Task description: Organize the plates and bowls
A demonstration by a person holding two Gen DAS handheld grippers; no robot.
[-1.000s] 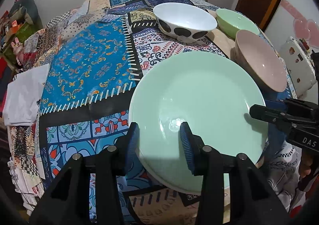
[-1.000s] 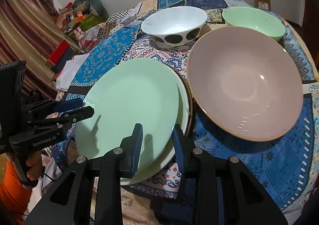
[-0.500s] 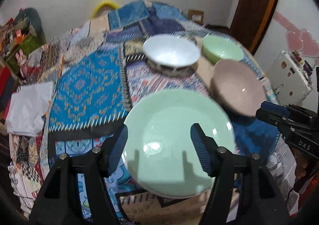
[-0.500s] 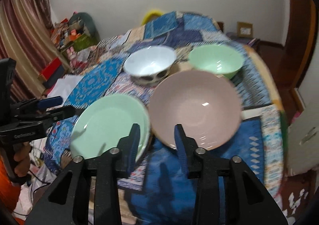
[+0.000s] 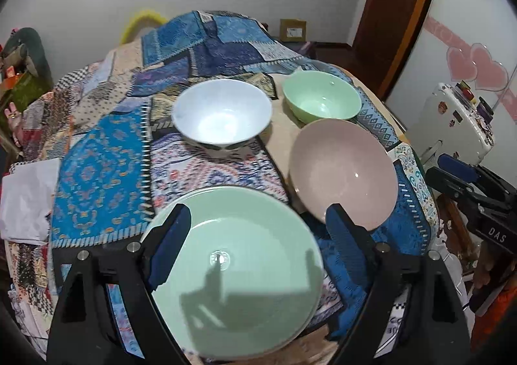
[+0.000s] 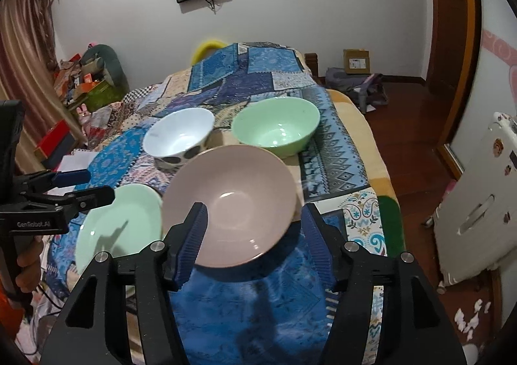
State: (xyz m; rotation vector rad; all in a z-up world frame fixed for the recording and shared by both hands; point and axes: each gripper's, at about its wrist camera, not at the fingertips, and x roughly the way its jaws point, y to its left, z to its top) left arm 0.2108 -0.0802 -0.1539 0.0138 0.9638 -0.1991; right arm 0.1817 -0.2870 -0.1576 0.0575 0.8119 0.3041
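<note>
A mint green plate lies on the patchwork cloth at the near edge, on top of another plate whose rim shows. My left gripper is open and empty above it. A pink bowl sits to the plate's right; my right gripper is open and empty above its near side. A white bowl with dark spots and a mint green bowl stand further back. The plate and the left gripper also show in the right wrist view, the pink bowl in the left.
The patchwork cloth covers a rounded table that drops off at the near and right edges. A white appliance stands on the floor to the right. Clutter and boxes lie at the far left by a curtain.
Both grippers have opened wide and pulled up and back from the stacked green plate. The plate now lies free on the cloth.
</note>
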